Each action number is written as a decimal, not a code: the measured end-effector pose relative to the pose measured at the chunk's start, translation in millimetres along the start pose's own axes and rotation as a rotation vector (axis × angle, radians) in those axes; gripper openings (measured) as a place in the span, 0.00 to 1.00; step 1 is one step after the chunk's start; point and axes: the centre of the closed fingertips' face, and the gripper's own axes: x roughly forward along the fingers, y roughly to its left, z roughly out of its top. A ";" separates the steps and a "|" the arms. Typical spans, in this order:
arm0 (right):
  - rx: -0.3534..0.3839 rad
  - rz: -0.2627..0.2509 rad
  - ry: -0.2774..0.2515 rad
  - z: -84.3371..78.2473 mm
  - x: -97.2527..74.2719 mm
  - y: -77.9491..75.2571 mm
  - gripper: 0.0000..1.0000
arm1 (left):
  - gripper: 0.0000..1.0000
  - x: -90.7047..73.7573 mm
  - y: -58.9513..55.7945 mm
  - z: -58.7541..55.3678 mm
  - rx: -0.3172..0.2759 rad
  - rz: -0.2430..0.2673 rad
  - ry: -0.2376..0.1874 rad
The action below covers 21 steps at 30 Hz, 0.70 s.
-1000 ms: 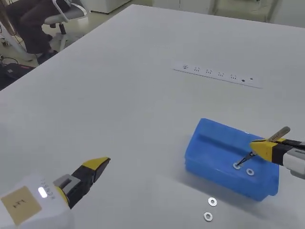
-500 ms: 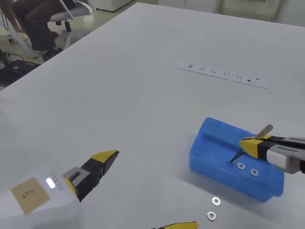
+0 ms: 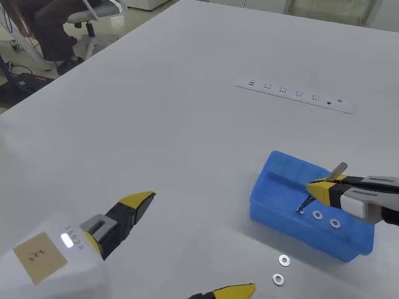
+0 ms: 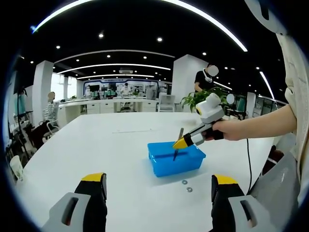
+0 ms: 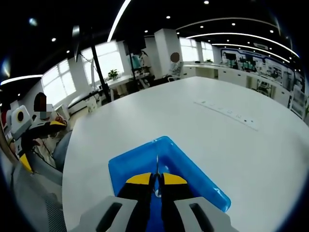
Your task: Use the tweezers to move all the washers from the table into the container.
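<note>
**Tweezers point down into the blue container; two washers lie outside on the desk**

My right tool [image 3: 315, 189] is narrow and holds the tweezers [image 3: 338, 169] between its yellow jaws. In the head view the long axis of the tweezers goes from 1 o'clock, where the blunt end stands above the jaws, to 7 o'clock, where the dark tips go down into the container [image 3: 274, 208]. The tips are low over its floor, near the left wall. I cannot tell if they pinch anything. In the right gripper view the tweezers [image 5: 157, 166] run straight toward 12 o'clock from my tool [image 5: 157, 181], over the blue container [image 5: 193, 174].

Two stored washers [image 3: 318, 215] lie on the container floor at 4 o'clock from the tips, near each other but apart. Two loose washers [image 3: 284, 260] lie on the desk [image 3: 156, 124] at 6 o'clock from the container, just beside its near wall and not touching it.

The long axis of the container goes from 10 o'clock to 4 o'clock in the head view.

My left tool [image 3: 187, 246] is wide open, low at 7 o'clock in the head view and well apart from the container. In the left gripper view the container [image 4: 169, 166] sits at 12 o'clock between the jaws of this tool [image 4: 157, 179], with the loose washers [image 4: 184, 182] in front of it.

From the container the open white desk spreads toward 9, 10 and 12 o'clock. A power strip [image 3: 293, 95] lies at 12 o'clock, well apart. The desk edge runs across the 11 o'clock corner, and an office chair [image 3: 103, 11] stands beyond it.
</note>
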 end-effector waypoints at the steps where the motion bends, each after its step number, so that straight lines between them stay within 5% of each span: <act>1: -0.006 -0.001 0.003 -0.3 0.2 -0.1 0.03 | 0.91 0.1 0.2 0.0 0.000 0.001 0.001; 21: 0.029 -0.004 -0.053 10.4 -4.0 2.1 0.04 | 0.92 -0.8 0.2 0.4 0.002 -0.001 -0.006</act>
